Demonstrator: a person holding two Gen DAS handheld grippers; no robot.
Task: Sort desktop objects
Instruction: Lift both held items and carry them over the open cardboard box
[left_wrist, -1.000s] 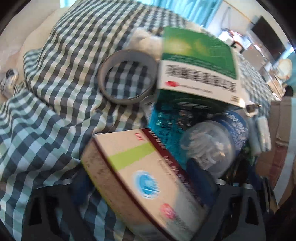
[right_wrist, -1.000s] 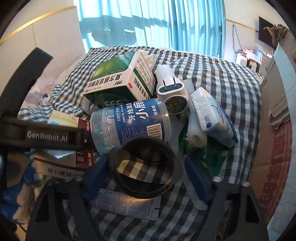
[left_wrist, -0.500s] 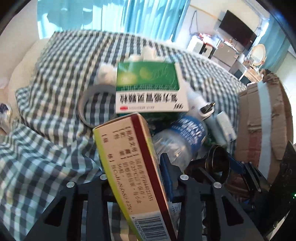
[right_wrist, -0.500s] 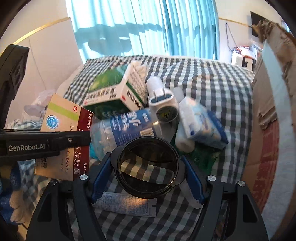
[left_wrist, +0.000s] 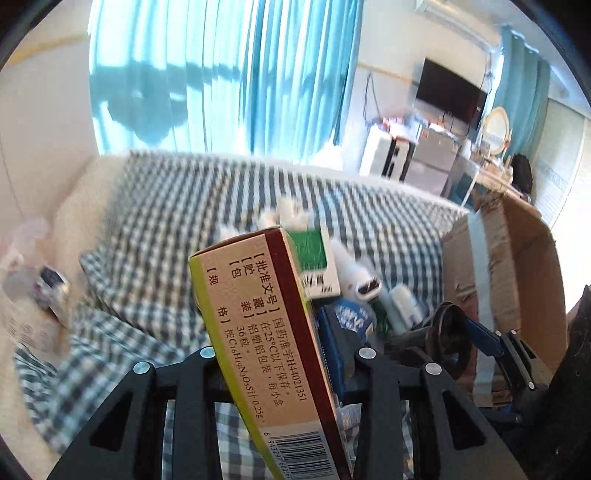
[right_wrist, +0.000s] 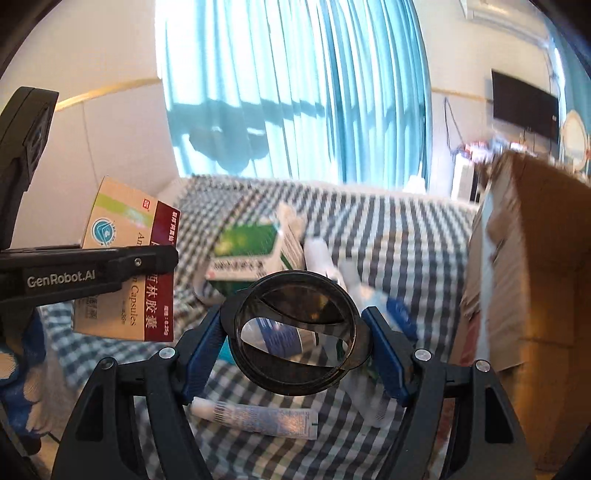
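Observation:
My left gripper (left_wrist: 284, 354) is shut on a beige and maroon medicine box (left_wrist: 266, 332), held on end above the checked cloth (left_wrist: 166, 229). The right wrist view shows the same box (right_wrist: 125, 258) at the left, clamped by the left gripper (right_wrist: 110, 266). A dark see-through round dish (right_wrist: 295, 328) sits between the blue pads (right_wrist: 384, 347) of my right gripper (right_wrist: 295, 343), which is shut on it. From the left wrist, that dish (left_wrist: 447, 332) appears low on the right.
A pile lies on the cloth: a green and white box (right_wrist: 251, 254), a white plug (left_wrist: 365, 288), a blue-labelled bottle (left_wrist: 351, 317), a tissue pack (right_wrist: 391, 314) and a tube (right_wrist: 258, 413). An open cardboard box (right_wrist: 535, 258) stands at the right.
My left gripper closed on the medicine box, lifted it off the cloth and tipped it on end. The right gripper rose with the dark dish. The pile now lies farther below both.

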